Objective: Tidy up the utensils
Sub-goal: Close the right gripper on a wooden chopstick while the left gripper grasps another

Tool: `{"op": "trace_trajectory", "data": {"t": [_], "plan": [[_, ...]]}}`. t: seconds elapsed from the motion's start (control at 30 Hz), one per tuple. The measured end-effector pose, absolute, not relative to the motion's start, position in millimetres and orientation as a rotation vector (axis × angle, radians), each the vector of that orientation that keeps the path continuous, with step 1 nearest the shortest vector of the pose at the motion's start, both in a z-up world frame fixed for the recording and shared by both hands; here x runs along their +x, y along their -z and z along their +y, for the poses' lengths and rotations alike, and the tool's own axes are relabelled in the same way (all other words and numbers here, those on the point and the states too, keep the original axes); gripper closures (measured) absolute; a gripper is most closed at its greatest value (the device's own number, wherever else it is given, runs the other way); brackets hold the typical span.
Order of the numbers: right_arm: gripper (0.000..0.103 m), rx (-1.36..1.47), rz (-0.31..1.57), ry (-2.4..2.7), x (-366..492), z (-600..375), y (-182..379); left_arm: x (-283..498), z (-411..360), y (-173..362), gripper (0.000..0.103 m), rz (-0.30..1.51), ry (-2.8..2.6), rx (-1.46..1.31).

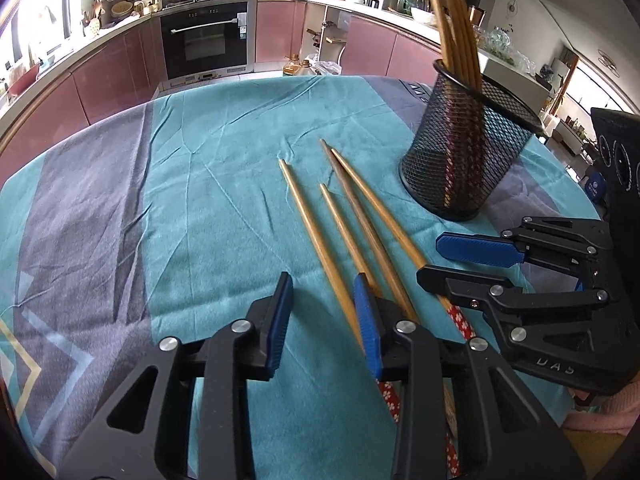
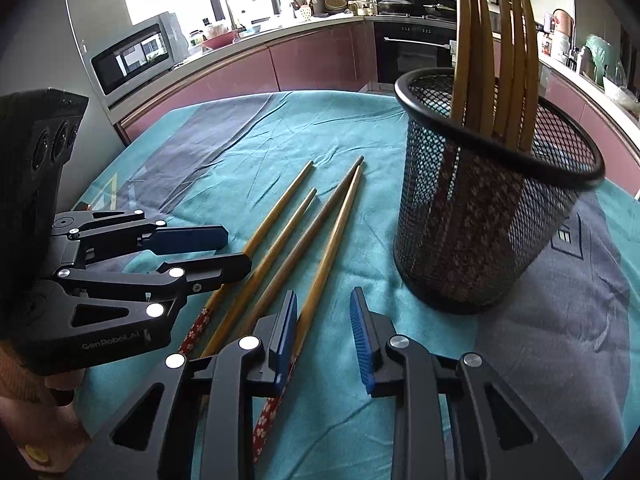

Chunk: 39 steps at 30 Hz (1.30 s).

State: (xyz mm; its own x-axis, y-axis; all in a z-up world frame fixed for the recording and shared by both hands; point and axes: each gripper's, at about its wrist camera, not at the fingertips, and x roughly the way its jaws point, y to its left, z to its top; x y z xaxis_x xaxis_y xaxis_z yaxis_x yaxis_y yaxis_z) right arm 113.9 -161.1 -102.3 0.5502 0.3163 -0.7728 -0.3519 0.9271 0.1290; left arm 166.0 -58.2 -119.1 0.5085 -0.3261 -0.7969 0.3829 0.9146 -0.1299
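Observation:
Several wooden chopsticks (image 1: 352, 216) with red flowered ends lie side by side on the teal cloth (image 1: 224, 184); they also show in the right wrist view (image 2: 292, 232). A black mesh cup (image 1: 464, 152) stands upright to their right and holds several more chopsticks (image 1: 452, 24); it shows in the right wrist view too (image 2: 492, 208). My left gripper (image 1: 326, 308) is open and empty, low over the chopsticks' near ends. My right gripper (image 2: 324, 336) is open and empty, just right of the chopsticks and in front of the cup. Each gripper shows in the other's view (image 1: 456, 258) (image 2: 234, 250).
The table's far edge (image 1: 256, 80) borders a kitchen with pink cabinets and an oven (image 1: 204, 40). A microwave (image 2: 132, 56) stands at the far left in the right wrist view.

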Motion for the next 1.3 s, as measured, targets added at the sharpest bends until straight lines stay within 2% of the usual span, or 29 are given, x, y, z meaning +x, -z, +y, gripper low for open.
{"op": "trace_trajectory", "data": {"t": [0.27,0.57,1.3], "plan": [[0.09,-0.035,0.899,-0.38,129.5,-159.0,103.3,179.8,-59.1,120.4,0.089,0.957,0.405,0.049],[0.097,0.04,0.904,-0.376,131.1,-169.5,103.1,177.4,-53.0,121.8,0.095,0.955,0.371,-0.009],[0.097,0.098,0.827,-0.462,105.5,-178.4,71.2,146.2,-26.0,89.0,0.095,0.902,0.432,-0.091]]}}
